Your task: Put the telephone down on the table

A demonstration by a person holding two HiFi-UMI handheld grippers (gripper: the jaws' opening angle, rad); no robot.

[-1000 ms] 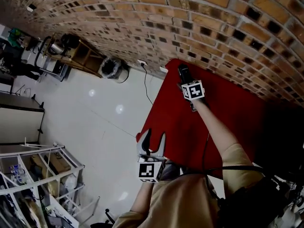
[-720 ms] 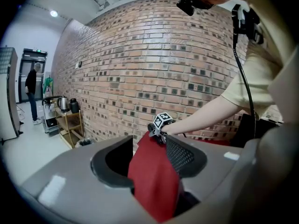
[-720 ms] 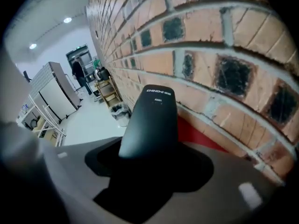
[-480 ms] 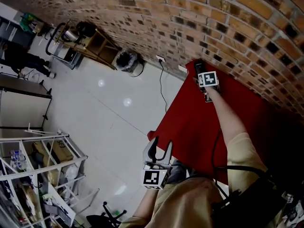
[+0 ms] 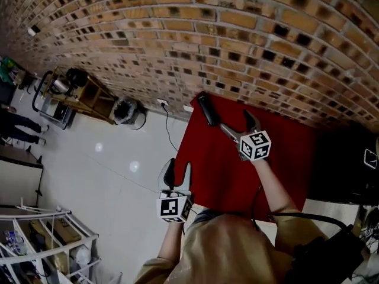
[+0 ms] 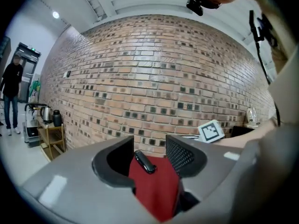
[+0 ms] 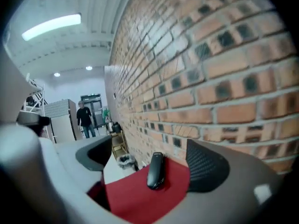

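Note:
The black telephone (image 5: 206, 109) lies flat on the red table (image 5: 278, 158), near its far left corner by the brick wall. My right gripper (image 5: 237, 125) hangs just short of it, jaws opening wide, nothing between them. In the right gripper view the telephone (image 7: 156, 170) rests on the red table (image 7: 135, 197) beyond the gripper (image 7: 149, 164), apart from both pads. My left gripper (image 5: 177, 169) is open and empty over the table's near left edge. From the left gripper (image 6: 149, 155) the telephone (image 6: 144, 162) shows far ahead on the cloth.
A brick wall (image 5: 249, 34) runs behind the table. On the floor to the left stand a wooden shelf (image 5: 89, 93), a bin (image 5: 126, 111) and a cable. A metal rack (image 5: 35, 241) is at the lower left. A person (image 7: 85, 119) stands far off.
The right gripper was shut on the telephone at the table's far corner; now it has let go, opened and drawn back and up. The left gripper rose a little.

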